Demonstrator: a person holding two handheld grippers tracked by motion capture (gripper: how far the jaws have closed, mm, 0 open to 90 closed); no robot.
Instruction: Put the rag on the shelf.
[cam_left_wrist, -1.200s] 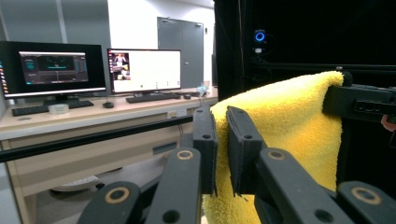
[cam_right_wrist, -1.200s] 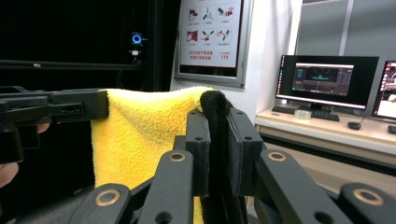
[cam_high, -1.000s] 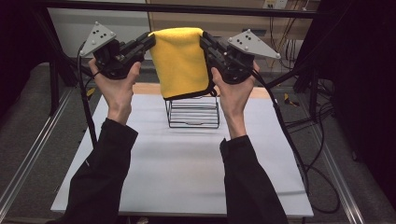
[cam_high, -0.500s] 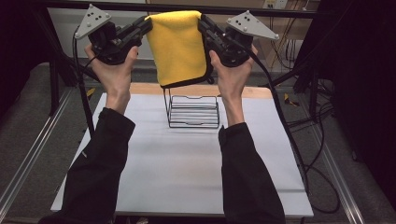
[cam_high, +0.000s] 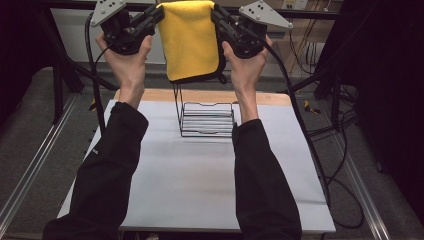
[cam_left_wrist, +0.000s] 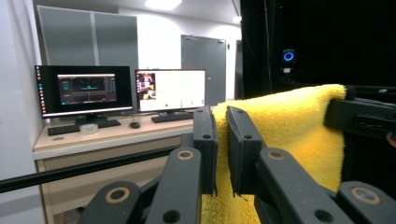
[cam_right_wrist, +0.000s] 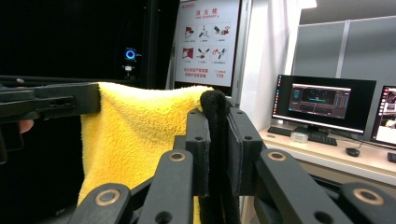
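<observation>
Gripping the towel (cam_high: 192, 42) corners, both clenched grippers (cam_high: 156, 17) (cam_high: 218, 16) risk snagging its hem on the rack (cam_high: 207, 120).

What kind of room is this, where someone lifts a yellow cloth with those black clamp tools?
Probably a lab or office workroom set up for recording: two computer monitors on a desk, a white-topped table inside a dark frame, and a safety poster on the wall.

- A wall poster (cam_right_wrist: 205, 42) hangs just left of the monitors (cam_right_wrist: 322, 102) in the right gripper view. It carries a red Chinese heading too small to read for certain, and the number 119 in red at its lower right.
- Text on the monitor screens is too small to read.
</observation>
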